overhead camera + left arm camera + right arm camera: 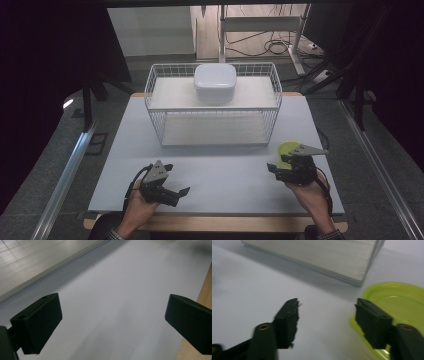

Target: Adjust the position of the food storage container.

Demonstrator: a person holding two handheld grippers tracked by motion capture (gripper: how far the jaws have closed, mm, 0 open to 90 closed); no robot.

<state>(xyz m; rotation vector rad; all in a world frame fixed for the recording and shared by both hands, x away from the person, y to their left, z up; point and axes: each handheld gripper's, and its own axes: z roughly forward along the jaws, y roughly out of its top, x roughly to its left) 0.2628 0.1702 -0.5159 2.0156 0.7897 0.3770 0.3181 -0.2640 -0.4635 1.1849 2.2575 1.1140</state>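
From the high view, the right tool (278, 167) is sitting by the green lid (287, 149) at the worktop's (220, 170) right, seemingly lining up for its rim. The left tool (177, 192) is waiting near the front edge. A wire rack (214, 107) is carrying a white container (215, 82); dark curtains and cables are surrounding the setup.

In the left gripper view, the left tool (112, 320) is standing wide apart over bare white surface.

In the right gripper view, the right tool (327, 317) is standing half apart, gripping nothing, one jaw overlapping the green lid's (397, 300) near rim.
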